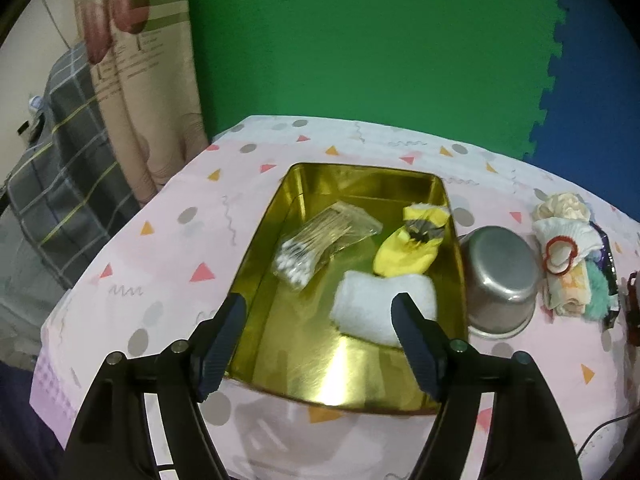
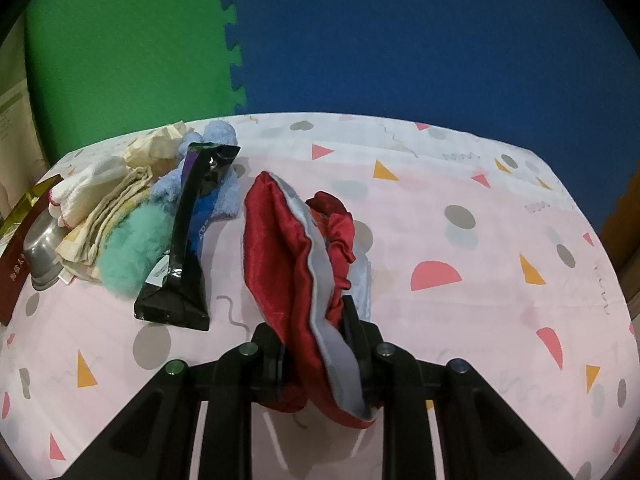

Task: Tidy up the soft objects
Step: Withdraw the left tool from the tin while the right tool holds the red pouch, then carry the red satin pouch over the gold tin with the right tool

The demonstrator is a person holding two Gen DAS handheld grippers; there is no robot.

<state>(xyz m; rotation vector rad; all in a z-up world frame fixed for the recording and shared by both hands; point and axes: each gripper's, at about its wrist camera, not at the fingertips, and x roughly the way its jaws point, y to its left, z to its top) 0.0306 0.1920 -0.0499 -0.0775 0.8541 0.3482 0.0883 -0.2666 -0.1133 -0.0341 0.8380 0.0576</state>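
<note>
A gold tin tray [image 1: 280, 344] lies on the patterned tablecloth and holds a bag of cotton swabs [image 1: 320, 242], a yellow sock [image 1: 412, 242] and a folded white cloth [image 1: 372, 308]. My left gripper [image 1: 322, 308] hovers open over the tray's near end, nothing between its fingers; the white cloth lies just beyond the right fingertip. In the right wrist view my right gripper [image 2: 316, 320] is shut on a red satin pouch with grey lining [image 2: 280, 248], held above the table. A pile of soft things sits to its left: cream cloths [image 2: 104, 200], a mint fluffy piece [image 2: 132, 252], a blue fuzzy sock [image 2: 222, 196].
An upturned steel bowl [image 1: 500, 276] stands right of the tray, with the soft pile [image 1: 568, 260] beyond it. A black foil packet [image 2: 188, 240] leans on the pile. A dark red tin lid [image 2: 16, 264] shows at the left edge. Green and blue foam mats back the table.
</note>
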